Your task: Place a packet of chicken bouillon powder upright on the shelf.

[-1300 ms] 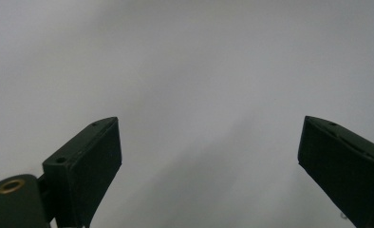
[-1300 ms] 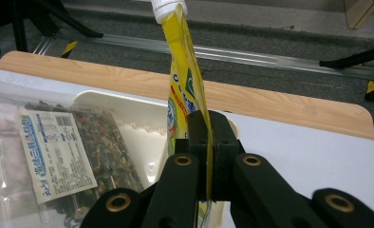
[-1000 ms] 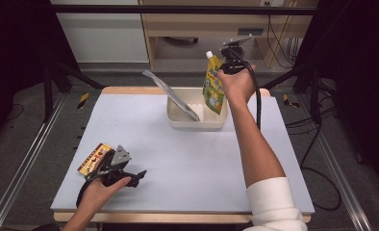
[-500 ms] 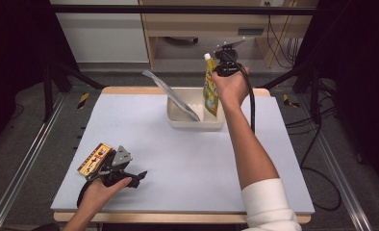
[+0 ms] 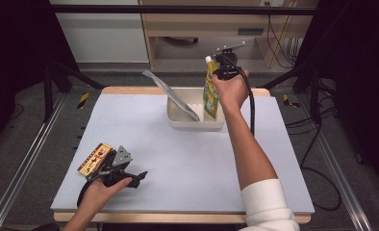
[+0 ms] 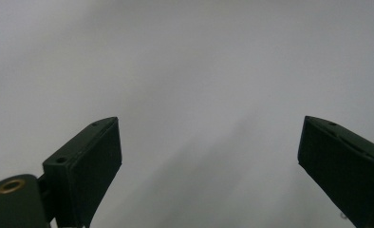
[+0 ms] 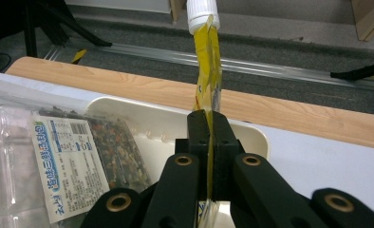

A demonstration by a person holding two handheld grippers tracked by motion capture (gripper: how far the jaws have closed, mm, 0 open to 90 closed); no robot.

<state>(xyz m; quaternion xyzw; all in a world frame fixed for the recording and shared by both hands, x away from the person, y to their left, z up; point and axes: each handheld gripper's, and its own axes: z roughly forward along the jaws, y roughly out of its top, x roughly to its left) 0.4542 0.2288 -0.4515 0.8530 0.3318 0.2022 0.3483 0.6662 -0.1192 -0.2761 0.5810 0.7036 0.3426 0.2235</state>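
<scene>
The pouch (image 5: pixel 210 89) is pinched upright by the right gripper (image 7: pixel 209 142) over the tub (image 5: pixel 178 117); it should be lowered straight, clear of the packet (image 5: pixel 170 94), before release. The left gripper (image 6: pixel 209 156) is spread.

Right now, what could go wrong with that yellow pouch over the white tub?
The right gripper pinches only the thin edge of the yellow spouted pouch, so it might slip or swing. The clear packet leans out of the white tub; lowering the pouch could knock it over. The snack packet lies close beside the open left gripper, which could nudge it.
</scene>
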